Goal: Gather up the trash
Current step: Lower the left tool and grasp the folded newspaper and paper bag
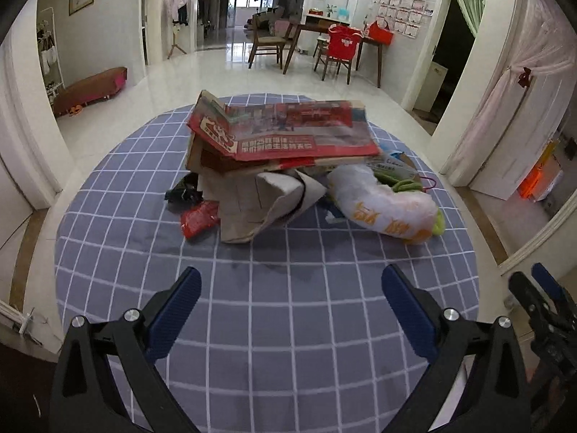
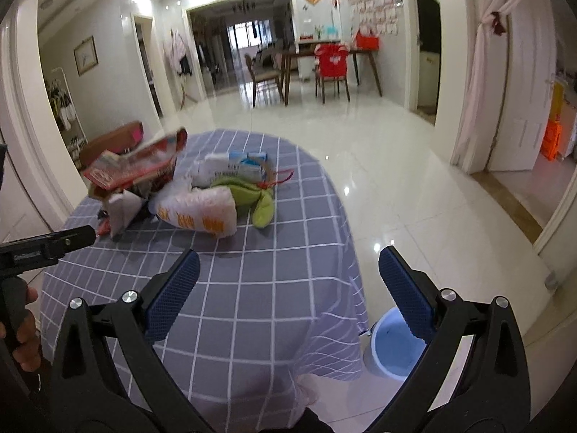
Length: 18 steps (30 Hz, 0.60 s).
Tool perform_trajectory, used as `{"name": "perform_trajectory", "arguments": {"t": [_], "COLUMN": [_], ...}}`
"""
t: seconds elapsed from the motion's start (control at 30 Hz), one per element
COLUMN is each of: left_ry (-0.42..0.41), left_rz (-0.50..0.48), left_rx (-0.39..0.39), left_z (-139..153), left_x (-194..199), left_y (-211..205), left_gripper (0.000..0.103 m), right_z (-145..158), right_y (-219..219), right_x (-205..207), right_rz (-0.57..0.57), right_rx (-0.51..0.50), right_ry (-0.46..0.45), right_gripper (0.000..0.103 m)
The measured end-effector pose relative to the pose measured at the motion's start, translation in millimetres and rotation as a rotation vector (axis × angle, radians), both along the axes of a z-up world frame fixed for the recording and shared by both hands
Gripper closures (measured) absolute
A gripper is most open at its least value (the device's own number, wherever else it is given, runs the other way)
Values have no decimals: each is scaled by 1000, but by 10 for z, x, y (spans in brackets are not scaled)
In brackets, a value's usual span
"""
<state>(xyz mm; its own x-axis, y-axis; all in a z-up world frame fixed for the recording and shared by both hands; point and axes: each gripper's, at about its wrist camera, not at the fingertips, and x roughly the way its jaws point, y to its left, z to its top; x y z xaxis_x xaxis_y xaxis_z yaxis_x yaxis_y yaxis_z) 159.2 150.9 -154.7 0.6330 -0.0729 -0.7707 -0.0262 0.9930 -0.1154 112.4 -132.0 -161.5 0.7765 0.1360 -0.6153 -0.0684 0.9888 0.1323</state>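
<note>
On the round table [image 1: 288,324], covered by a blue checked cloth [image 2: 252,288], the trash lies heaped toward the far side, well apart from both grippers. Largest in the heap is a flattened red printed carton [image 1: 288,130], resting tilted across the top of a folded brown cardboard piece [image 1: 259,202]; to the right lies a white plastic bag with orange lettering [image 1: 389,209], touching a green item [image 2: 249,195], with pale blue and white packets [image 2: 245,164] just behind. Smaller pieces, a red wrapper [image 1: 200,218] and a black scrap [image 1: 184,191], sit at the left foot of the cardboard. A light blue bin [image 2: 393,346] stands on the floor beside the table's near right edge, partly behind the overhanging cloth. The left gripper [image 1: 290,288] hovers above bare cloth, jaws spread wide and holding nothing; the right gripper [image 2: 288,270] is likewise wide open and empty, poised over the table's right edge. The collecting step appears not yet begun. A sound first grasp would probably take the bag, since it lies free at the side; lifting the carton first risks shifting the pieces it covers. Bare cloth in front of the heap gives open room for approach, but the green item lies close to the right-hand rim and could be pushed off, and the draped cloth may snag a low-moving finger.
</note>
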Motion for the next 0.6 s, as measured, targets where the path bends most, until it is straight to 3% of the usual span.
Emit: {"name": "perform_trajectory", "arguments": {"t": [0.2, 0.37, 0.4, 0.47, 0.6], "left_ry": [-27, -25, -25, -10, 6], "left_rz": [-5, -66, -68, -88, -124], "left_rx": [18, 90, 79, 49, 49], "left_z": [-100, -216, -217, -242, -311], "left_x": [239, 506, 551, 651, 790], "left_y": [103, 64, 66, 61, -10], "left_gripper": [5, 7, 12, 36, 60], "right_z": [-164, -203, -207, -212, -211], "right_y": [265, 459, 489, 534, 653], "right_x": [406, 646, 686, 756, 855], "right_rz": [59, 98, 107, 117, 152], "right_rx": [-43, -63, -60, -60, -93], "right_ry": [41, 52, 55, 57, 48], "right_gripper": [6, 6, 6, 6, 6]}}
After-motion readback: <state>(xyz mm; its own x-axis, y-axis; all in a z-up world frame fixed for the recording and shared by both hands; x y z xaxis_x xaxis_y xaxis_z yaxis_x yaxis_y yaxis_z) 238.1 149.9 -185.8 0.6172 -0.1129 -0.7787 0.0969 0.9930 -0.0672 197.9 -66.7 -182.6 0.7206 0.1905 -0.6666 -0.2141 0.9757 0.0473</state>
